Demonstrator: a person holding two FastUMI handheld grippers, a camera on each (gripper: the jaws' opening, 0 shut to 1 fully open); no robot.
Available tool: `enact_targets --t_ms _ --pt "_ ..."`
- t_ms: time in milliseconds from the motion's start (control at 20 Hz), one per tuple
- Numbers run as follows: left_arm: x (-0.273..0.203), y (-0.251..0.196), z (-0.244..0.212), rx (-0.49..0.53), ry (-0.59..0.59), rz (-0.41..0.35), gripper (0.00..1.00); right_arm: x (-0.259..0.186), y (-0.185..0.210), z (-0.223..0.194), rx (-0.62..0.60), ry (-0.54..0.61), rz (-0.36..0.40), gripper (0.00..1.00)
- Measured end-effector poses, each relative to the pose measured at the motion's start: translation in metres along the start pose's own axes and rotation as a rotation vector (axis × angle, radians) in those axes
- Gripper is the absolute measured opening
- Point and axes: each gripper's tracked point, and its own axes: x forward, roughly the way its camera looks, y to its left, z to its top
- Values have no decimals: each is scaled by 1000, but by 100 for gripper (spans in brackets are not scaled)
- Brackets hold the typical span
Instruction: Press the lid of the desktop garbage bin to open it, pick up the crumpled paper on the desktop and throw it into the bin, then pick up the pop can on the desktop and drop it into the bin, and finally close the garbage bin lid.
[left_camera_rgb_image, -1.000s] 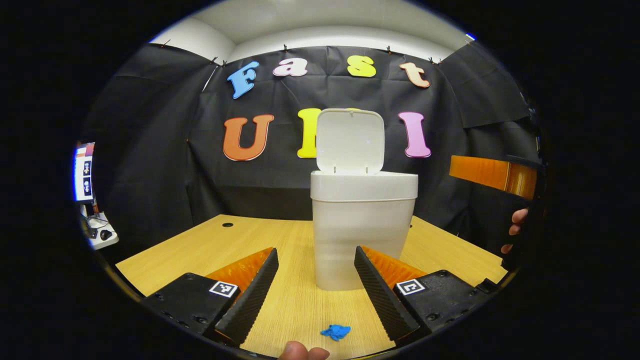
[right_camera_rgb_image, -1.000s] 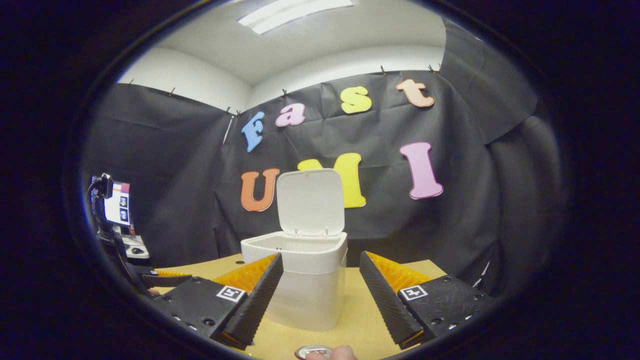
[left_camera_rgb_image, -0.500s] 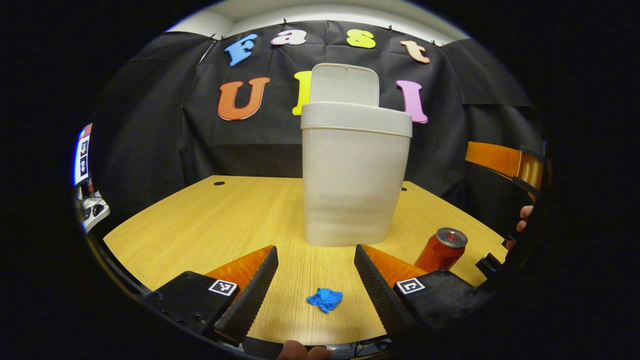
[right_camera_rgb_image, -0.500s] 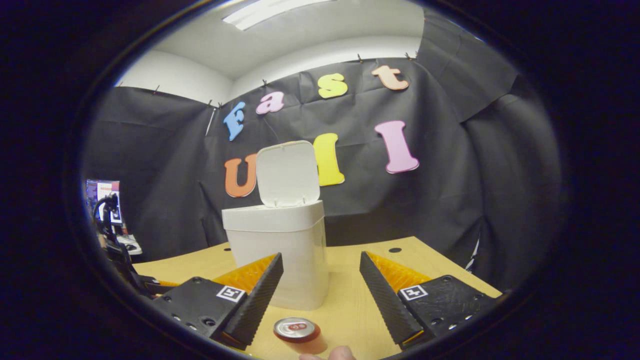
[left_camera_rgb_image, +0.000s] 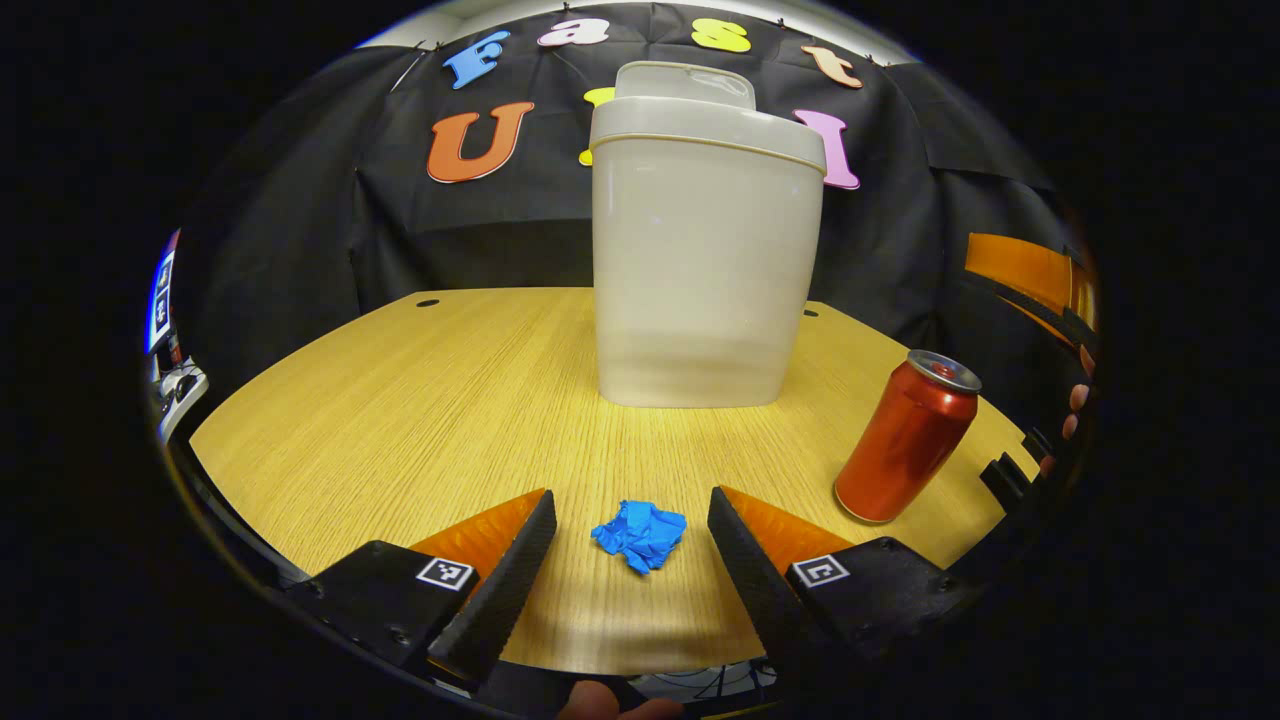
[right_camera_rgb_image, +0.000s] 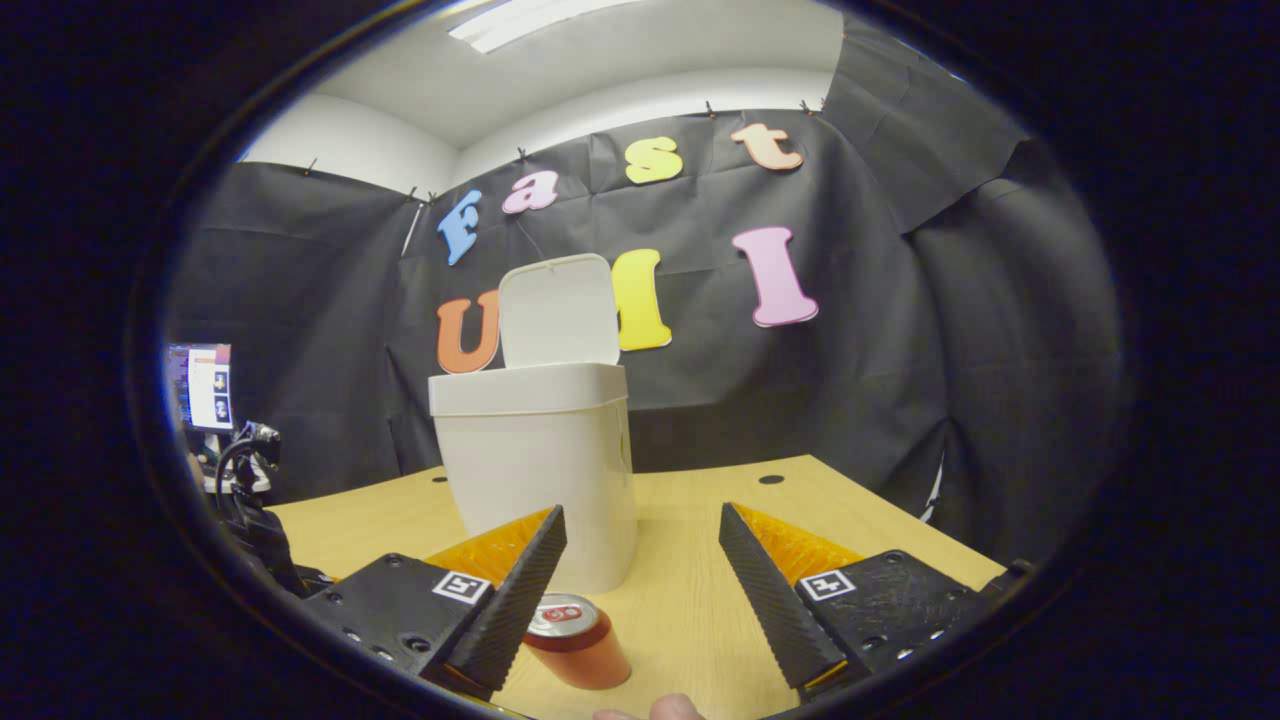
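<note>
Near the front edge of the table (left_camera_rgb_image: 380, 400), the crumpled paper (left_camera_rgb_image: 640, 535), a small blue wad, lies between the spread fingers of the left gripper (left_camera_rgb_image: 632, 560), not yet touched; its jaws stand released. Behind it, toward the table's middle, the garbage bin (left_camera_rgb_image: 705, 260) stands with its lid (right_camera_rgb_image: 557, 310) raised upright. The pop can (left_camera_rgb_image: 907, 435) stands upright toward the right edge, well apart from the paper. The right gripper (right_camera_rgb_image: 640, 590) hangs above the table with jaws likewise released, holding nothing, the can just below its left finger. The step in hand appears to be the grasp of the paper: the wad being small and light, the fingers should probably settle close to the tabletop, centred on it, and close fully before lifting, lest it slip out or get pushed along the wood. Compared with the frames of a second ago, the left gripper has come lower and the paper has moved from the view's bottom rim to between the fingertips; the right gripper has also sunk.
</note>
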Motion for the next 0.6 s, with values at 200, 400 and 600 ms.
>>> enact_targets --t_ms 200,400,600 --pt "5 -2 -13 8 31 9 96 -1 -5 -12 6 26 -9 96" --pt "6 1 -13 39 2 34 77 -4 -8 -19 8 27 -19 96" --pt "6 -5 -14 64 -14 26 63 -7 -12 -22 7 28 -32 99"
